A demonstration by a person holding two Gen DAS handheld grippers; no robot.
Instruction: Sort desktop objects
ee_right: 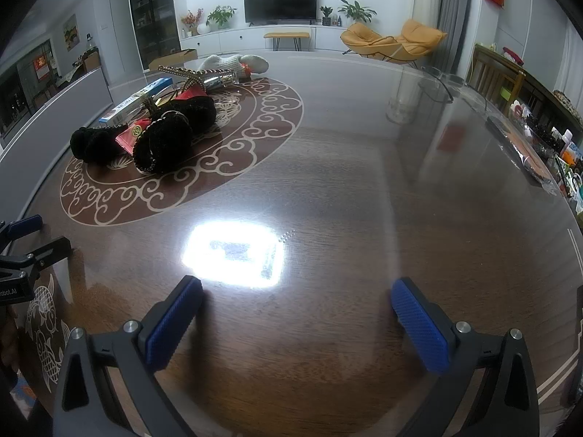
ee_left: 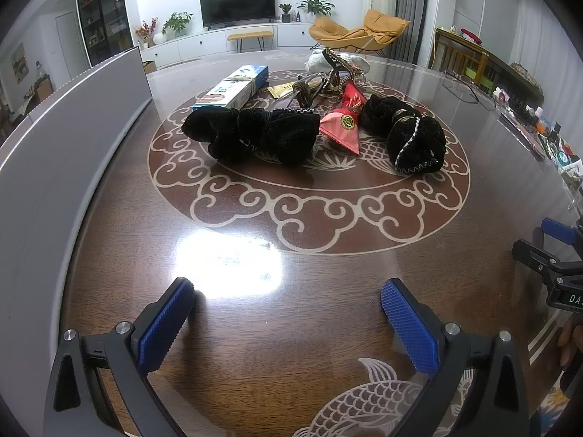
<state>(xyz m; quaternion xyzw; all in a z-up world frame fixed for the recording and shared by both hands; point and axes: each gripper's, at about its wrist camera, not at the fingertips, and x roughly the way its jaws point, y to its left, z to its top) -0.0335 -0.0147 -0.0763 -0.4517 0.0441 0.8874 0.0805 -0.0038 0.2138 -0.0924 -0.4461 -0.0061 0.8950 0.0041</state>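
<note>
**Living room beyond a glossy wooden surface**

White walls back a dark television [ee_left: 237,4] on a long white cabinet [ee_left: 233,38], flanked by potted plants [ee_left: 316,4]. An orange lounge chair [ee_left: 359,32] sits beside grey curtains [ee_left: 410,3]. Ceiling light glares off the surface [ee_right: 328,200].

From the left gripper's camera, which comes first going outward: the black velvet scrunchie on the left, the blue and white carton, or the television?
Starting from the left gripper:
1. Black velvet scrunchie, nearest, left part of the pile on the table's round pattern.
2. Blue and white carton, behind it, toward the far left.
3. Black television, farthest, on the white cabinet against the back wall.
</note>
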